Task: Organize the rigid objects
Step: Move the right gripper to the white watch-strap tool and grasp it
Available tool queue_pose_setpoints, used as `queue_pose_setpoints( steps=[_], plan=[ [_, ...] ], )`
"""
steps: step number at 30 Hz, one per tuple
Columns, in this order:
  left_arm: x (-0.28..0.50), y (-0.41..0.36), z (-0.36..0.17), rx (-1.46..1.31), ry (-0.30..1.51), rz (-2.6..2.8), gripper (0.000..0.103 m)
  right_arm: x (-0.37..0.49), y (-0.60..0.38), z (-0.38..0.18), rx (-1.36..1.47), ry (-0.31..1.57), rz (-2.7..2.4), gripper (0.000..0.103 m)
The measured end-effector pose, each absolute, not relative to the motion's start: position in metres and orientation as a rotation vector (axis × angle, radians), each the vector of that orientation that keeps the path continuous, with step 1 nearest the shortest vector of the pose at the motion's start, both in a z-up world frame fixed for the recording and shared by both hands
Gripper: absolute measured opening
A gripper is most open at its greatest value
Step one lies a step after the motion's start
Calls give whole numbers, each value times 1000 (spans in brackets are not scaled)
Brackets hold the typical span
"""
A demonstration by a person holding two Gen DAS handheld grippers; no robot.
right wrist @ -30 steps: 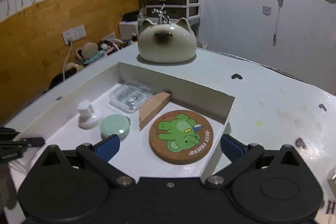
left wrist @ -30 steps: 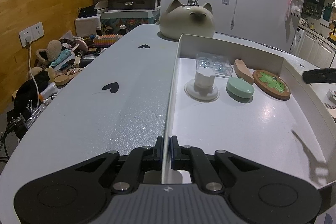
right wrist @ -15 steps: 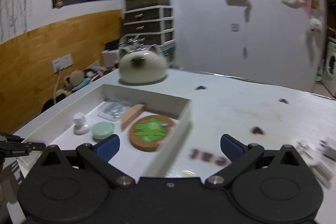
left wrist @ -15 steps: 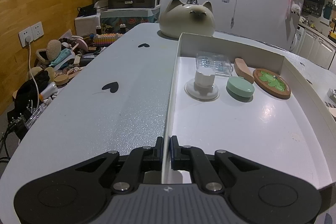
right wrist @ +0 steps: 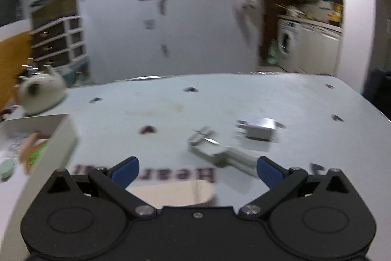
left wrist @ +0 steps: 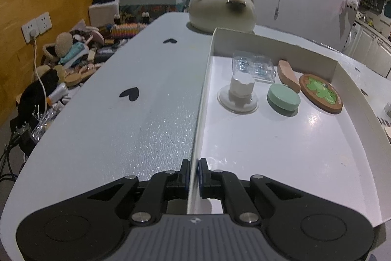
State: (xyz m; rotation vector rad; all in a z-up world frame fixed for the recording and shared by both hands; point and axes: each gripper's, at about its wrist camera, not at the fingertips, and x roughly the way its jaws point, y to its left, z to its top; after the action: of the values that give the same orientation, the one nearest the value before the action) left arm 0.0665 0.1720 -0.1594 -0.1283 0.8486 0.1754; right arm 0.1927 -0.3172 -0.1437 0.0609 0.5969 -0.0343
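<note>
My left gripper [left wrist: 193, 169] is shut on the near left wall of the white tray [left wrist: 199, 109]. In the tray lie a white suction knob [left wrist: 240, 92], a green round tin [left wrist: 283, 97], a clear plastic case [left wrist: 253, 64], a wooden wedge [left wrist: 288, 76] and a cork coaster with a green dinosaur [left wrist: 321, 92]. My right gripper [right wrist: 196, 170] is open and empty above the table. Ahead of it, blurred, lie a light wooden piece [right wrist: 176, 193], a grey metal clip-like part [right wrist: 215, 148] and a small silver box [right wrist: 259, 132]. The tray corner [right wrist: 63, 141] shows at its left.
A cat-shaped ceramic pot [left wrist: 222, 9] stands behind the tray, also in the right wrist view [right wrist: 41, 92]. Clutter [left wrist: 73, 65] lies off the table's left edge below a wall socket. Black heart marks [left wrist: 129, 93] dot the table. Printed lettering [right wrist: 171, 174] lies under my right gripper.
My right gripper has swung right, away from over the tray to the loose parts on the table. My left gripper has held still on the tray wall.
</note>
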Motion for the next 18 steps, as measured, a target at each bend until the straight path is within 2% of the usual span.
queue_pose_setpoints(
  steps=[5,9,18],
  plan=[
    [73,177,-155,-148,901,165,6,221,-321,-151,21,664,-87,103],
    [83,181,-151,-158,960,155,6,239,-315,-155,178,742,32,102],
    [98,180,-147,-121,1053,136,5,278,-298,-172,287,800,-190,102]
  ],
)
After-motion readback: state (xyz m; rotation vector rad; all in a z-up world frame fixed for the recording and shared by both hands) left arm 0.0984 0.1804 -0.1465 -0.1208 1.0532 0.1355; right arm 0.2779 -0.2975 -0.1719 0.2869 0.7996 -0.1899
